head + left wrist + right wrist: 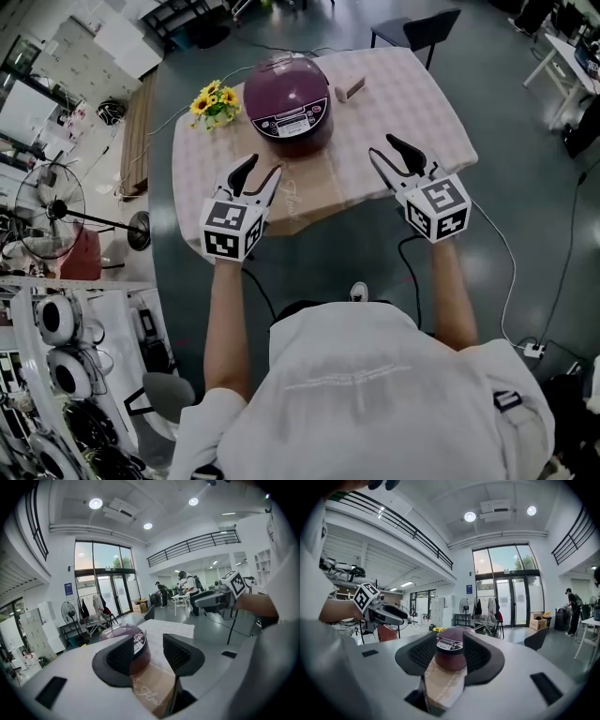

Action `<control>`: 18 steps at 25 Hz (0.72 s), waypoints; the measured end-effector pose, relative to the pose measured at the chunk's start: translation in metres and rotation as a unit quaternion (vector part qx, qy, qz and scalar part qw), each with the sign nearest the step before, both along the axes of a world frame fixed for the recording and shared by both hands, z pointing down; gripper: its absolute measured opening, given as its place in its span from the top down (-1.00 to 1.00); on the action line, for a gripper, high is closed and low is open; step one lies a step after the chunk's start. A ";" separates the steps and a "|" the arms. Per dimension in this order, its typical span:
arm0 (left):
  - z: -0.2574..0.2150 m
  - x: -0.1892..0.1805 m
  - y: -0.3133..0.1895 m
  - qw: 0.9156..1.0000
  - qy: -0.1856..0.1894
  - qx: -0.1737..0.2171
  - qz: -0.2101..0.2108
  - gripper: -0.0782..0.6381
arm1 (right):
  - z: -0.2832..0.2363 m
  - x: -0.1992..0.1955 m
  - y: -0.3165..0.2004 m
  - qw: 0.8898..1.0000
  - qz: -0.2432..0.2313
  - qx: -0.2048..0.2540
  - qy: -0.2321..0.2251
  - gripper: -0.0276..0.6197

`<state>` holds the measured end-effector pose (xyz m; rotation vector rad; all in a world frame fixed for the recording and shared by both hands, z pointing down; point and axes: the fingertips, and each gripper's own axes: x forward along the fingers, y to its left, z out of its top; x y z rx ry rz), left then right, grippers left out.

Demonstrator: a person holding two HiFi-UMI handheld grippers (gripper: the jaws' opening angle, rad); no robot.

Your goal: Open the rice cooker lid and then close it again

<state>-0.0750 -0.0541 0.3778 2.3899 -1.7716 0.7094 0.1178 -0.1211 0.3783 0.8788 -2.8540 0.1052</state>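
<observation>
Two grippers, both empty | left gripper: jaws apart, touching nothing, over near table edge | right gripper: jaws apart, touching nothing | rice cooker: purple, lid down, on table beyond both grippers, contents hidden | writing: cursive "Flow…" on brown runner, remainder unreadable

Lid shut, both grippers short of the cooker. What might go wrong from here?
1. The cooker stands loose on the cloth; a push on its lid may slide it away.
2. The flowers lie close beside it on the side of the left gripper, whose open fingers might knock them on the way in.
</observation>
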 end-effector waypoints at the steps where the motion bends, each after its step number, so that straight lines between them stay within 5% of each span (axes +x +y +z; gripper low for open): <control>1: 0.002 0.001 -0.003 1.000 -0.002 -0.003 0.000 0.19 | 0.003 0.001 -0.005 1.000 -0.001 -0.005 -0.002 0.33; 10: 0.019 -0.011 -0.033 0.999 -0.014 -0.029 0.006 0.19 | 0.027 -0.014 -0.029 1.000 -0.009 -0.029 -0.003 0.33; 18: 0.033 -0.027 -0.080 0.998 -0.009 -0.037 0.054 0.19 | 0.034 -0.034 -0.051 0.999 0.021 -0.034 0.004 0.33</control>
